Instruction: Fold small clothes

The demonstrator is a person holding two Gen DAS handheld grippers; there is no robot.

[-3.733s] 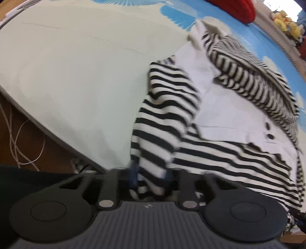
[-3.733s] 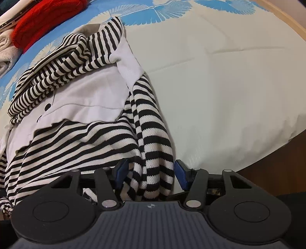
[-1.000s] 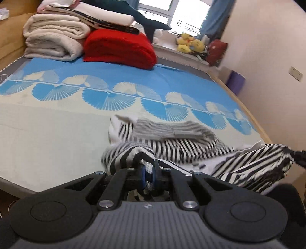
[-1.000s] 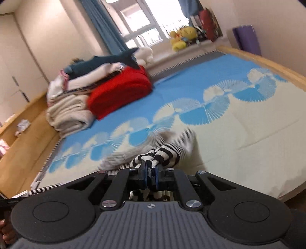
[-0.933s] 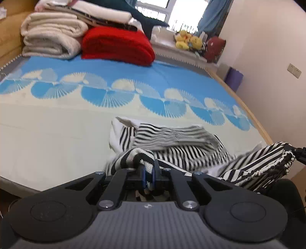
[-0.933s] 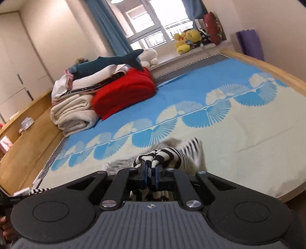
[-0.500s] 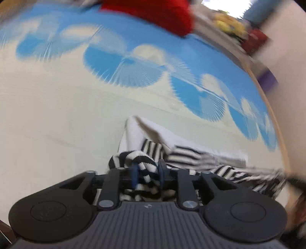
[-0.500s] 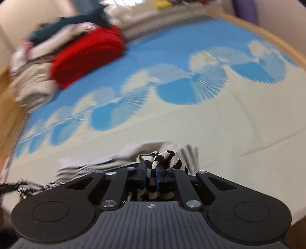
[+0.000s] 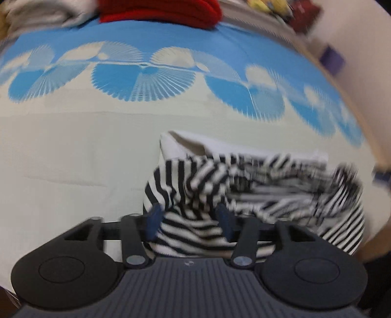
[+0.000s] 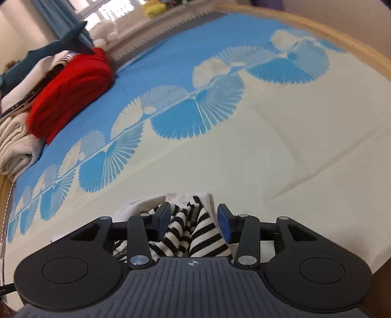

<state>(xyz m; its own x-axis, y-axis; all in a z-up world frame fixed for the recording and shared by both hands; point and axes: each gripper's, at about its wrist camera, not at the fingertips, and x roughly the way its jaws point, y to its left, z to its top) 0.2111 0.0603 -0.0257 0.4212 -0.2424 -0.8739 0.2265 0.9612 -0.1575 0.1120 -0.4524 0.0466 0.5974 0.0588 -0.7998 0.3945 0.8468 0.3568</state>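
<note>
In the left wrist view, the left gripper (image 9: 189,219) pointed steeply down at the bed (image 9: 73,156), and its jaws had just been opening: they stood well apart, the blue pads clear of the cloth on either side. Between them lay a bunched fold of the black-and-white striped garment (image 9: 195,195), which spread out from the jaws to the right in a rumpled, partly blurred heap on the cream part of the bedspread, with a plain white panel (image 9: 185,144) of it showing just beyond the stripes. Farther ahead of the jaws ran the band of blue fan shapes (image 9: 144,83), and beyond that a folded red blanket (image 9: 158,9) at the far edge of the bed. In the right wrist view, the right gripper (image 10: 193,220) also tilted down, its jaws likewise just opened and parted; a striped fold of the same garment (image 10: 195,230) sat between them, close to the left pad and with a gap before the right pad, and no pad pressed it. The cloth lay on the bed directly under and just ahead of the jaws. Far ahead and to the left were the red blanket (image 10: 70,90), a stack of beige folded bedding (image 10: 14,144) beside it, and a dark shark-shaped soft toy (image 10: 56,45) on top.
</note>
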